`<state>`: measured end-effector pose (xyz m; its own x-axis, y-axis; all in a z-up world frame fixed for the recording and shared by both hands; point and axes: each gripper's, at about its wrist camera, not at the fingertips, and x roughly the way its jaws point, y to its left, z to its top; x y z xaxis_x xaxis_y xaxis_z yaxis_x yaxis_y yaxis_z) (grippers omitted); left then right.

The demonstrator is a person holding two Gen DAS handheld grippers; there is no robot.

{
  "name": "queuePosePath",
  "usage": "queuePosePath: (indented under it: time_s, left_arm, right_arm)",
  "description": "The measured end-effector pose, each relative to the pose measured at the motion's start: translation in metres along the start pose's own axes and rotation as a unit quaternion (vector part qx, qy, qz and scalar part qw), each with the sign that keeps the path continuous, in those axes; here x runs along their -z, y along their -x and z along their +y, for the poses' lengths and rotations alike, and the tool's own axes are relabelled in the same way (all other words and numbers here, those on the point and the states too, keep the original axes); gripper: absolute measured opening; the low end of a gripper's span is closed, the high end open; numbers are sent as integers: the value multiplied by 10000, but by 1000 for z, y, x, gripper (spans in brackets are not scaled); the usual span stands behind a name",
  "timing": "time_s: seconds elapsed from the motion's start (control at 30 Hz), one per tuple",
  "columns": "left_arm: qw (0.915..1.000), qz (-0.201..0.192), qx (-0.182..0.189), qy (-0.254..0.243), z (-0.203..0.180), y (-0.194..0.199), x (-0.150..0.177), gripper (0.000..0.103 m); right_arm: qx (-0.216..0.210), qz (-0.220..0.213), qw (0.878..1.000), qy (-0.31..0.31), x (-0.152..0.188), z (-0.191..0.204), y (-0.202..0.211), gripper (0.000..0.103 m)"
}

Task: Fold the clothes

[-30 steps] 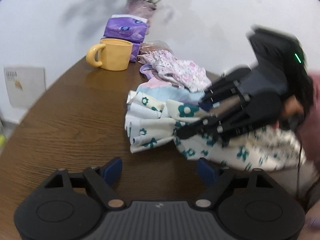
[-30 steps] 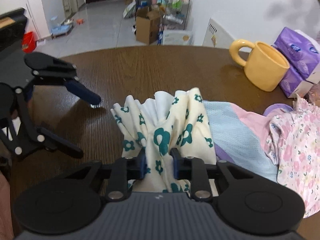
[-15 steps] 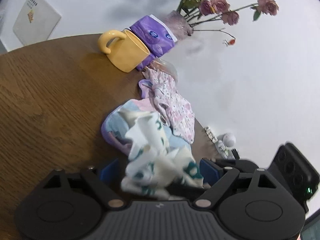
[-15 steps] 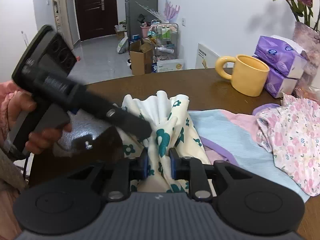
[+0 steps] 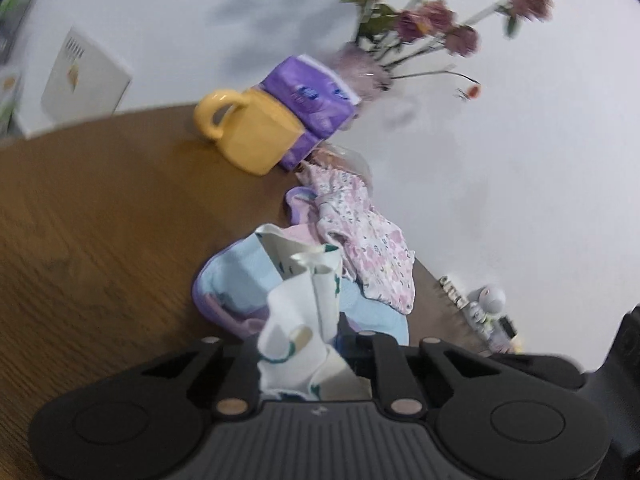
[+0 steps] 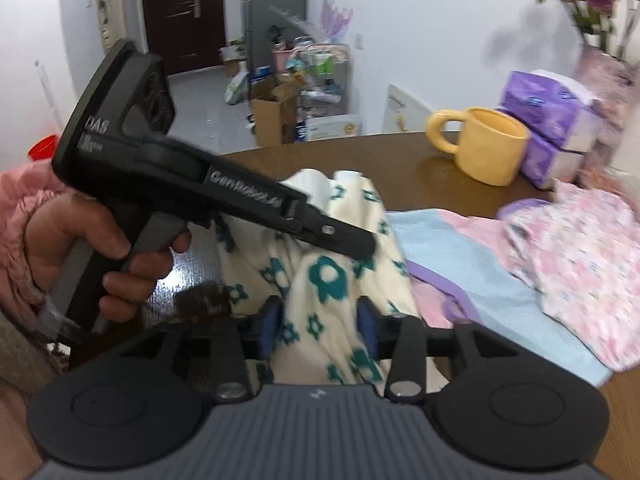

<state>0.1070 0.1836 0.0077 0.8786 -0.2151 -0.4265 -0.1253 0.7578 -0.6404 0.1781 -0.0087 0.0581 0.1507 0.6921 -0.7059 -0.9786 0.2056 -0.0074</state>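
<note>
Bunched lengthwise toward twelve o'clock, the floral garment (image 6: 320,280) is clamped by both the right hand-held gripper (image 6: 322,326) and left hand-held gripper (image 5: 302,344).

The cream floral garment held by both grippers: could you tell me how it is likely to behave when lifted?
The cream floral garment will probably hang floppy: it bunches into soft folds between the right gripper and left gripper. It seems light, puckering rather than pulling taut. Loose ends will likely droop.
</note>
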Motion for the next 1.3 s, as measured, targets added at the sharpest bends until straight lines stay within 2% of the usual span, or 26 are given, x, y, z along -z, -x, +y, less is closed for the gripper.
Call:
queuePosePath:
  time_s: [0.07,0.17,0.27,0.33,0.43,0.53,0.63,0.73,0.97,1.03,1.1,1.23,1.27,1.3]
  left_arm:
    - [9995,-69,-67,-289,-9,2,0,10]
    - [9962,-170,-219,-827,-26,4,1,10]
    - [9860,-283,-379,-1599,-51,5,6,10]
    - [9752,-401,-471,-2127,-70,4,11,10]
    - [9471,-490,-620,-3111,-104,1,22,10]
    - [9050,-499,-760,-4155,-144,-7,44,10]
    - [8703,-466,-803,-4836,-175,-20,75,10]
    - [8401,-353,-932,-5332,-193,-38,106,10]
    - [8193,278,-888,-5658,-207,-68,149,10]
    - [8192,426,-936,-5641,-206,-77,153,11]
    - [8218,579,-992,-5580,-207,-84,157,17]
    - [8249,671,-1084,-5507,-212,-86,162,44]
    - [8294,669,-1088,-5438,-213,-84,161,58]
    - [8392,739,-981,-5297,-215,-83,156,68]
  right_arm:
    - [180,-111,9995,-241,9,-7,21,54]
    - [606,-255,9949,-765,33,-21,53,54]
    - [1024,-381,9849,-1340,66,-33,84,54]
    - [1241,-443,9760,-1733,90,-40,102,54]
    - [1425,-553,9632,-2211,121,-43,120,54]
    - [1505,-680,9525,-2558,147,-42,133,54]
    - [1468,-841,9457,-2774,167,-37,139,55]
    - [1390,-1047,9400,-2935,180,-33,144,56]
    - [1511,-1579,9264,-3067,196,-28,162,58]
    - [1562,-1676,9232,-3084,198,-27,165,58]
    - [1570,-1769,9206,-3106,201,-25,169,59]
    - [1599,-1900,9143,-3199,205,-27,174,60]
    - [1612,-1930,9125,-3227,206,-27,175,60]
    - [1626,-1960,9106,-3255,207,-28,176,60]
